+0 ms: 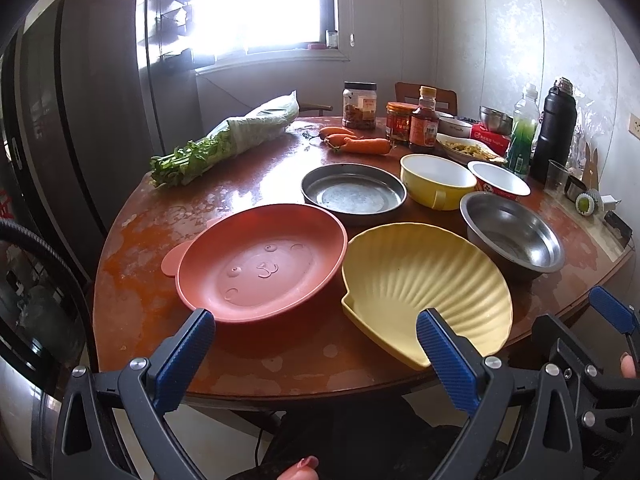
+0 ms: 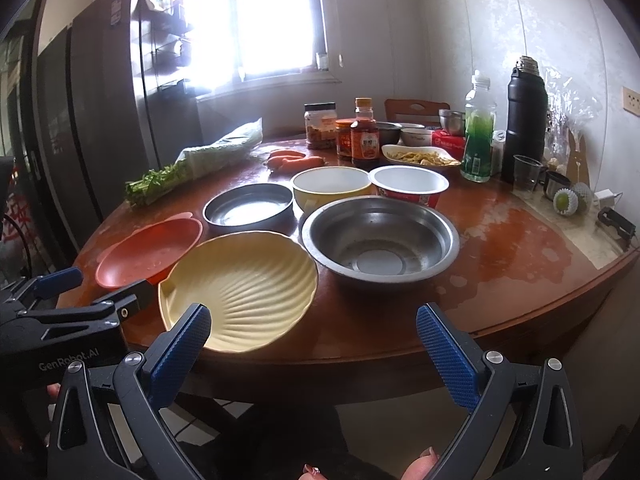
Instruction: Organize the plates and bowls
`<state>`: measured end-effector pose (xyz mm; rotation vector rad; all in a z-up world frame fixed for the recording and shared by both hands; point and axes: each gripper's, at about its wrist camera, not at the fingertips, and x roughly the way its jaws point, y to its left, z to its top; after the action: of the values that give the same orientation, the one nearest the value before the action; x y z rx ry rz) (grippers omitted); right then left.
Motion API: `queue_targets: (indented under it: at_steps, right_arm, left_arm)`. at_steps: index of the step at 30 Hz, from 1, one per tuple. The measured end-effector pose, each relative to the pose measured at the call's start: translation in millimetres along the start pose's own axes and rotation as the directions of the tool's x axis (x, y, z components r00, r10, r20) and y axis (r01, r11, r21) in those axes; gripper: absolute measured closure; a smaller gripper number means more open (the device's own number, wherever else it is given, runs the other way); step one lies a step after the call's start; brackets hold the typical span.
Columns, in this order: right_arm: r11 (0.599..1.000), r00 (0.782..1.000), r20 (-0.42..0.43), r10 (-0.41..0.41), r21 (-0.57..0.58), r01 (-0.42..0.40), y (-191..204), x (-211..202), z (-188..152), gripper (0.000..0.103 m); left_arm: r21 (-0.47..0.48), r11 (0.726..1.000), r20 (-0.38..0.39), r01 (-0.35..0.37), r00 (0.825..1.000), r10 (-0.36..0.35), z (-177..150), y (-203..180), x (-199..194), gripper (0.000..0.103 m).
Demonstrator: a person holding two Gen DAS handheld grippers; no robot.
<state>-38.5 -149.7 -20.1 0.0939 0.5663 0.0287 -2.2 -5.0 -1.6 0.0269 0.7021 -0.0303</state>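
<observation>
I see the yellow shell-shaped plate [image 1: 424,284] ribbed, fanning from a narrow hinge end that points to the near counter [image 2: 500,272] edge, resting beside the red bear-face plate [image 1: 260,268]. My left tongs [image 1: 316,340] and right tongs [image 2: 314,336] hover released, holding nothing.

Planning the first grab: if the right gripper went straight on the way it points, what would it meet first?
Probably the steel bowl, though depth is uncertain. The open right gripper sits short of the table edge, with the shell-shaped yellow plate just left of its line.
</observation>
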Motion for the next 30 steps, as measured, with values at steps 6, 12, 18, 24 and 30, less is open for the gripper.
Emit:
queue_targets:
  at_steps: [6, 12, 18, 24, 30]
  right_arm:
    - [1.0, 1.0, 0.008, -0.012, 0.005, 0.012, -2.1, -1.3, 0.2, 0.0]
    - [1.0, 1.0, 0.002, -0.008, 0.006, 0.008, -2.3, -0.7, -0.1, 0.0]
    - [1.0, 1.0, 0.006, -0.008, 0.004, 0.008, -2.2, -1.7, 0.0, 0.0]
    - [1.0, 1.0, 0.003, 0.0, -0.001, 0.0, 0.5, -1.2, -0.4, 0.0]
    - [1.0, 1.0, 0.007, 0.004, -0.008, -0.004, 4.2, -2.1, 0.6, 0.0]
  left_arm:
    - [0.005, 1.0, -0.004, 0.0, 1.0, 0.0, 0.4, -0.4, 1.2, 0.001]
    - [0.008, 1.0, 0.001, 0.0, 1.0, 0.0, 0.2, -0.9, 0.6, 0.001]
    - [0.006, 1.0, 0.003, -0.005, 1.0, 0.005, -0.2, -1.1, -0.5, 0.001]
    - [0.005, 1.0, 0.001, -0.006, 1.0, 0.006, 0.0, -1.2, -0.2, 0.001]
    - [0.007, 1.0, -0.001, -0.006, 1.0, 0.006, -0.7, -1.6, 0.5, 0.001]
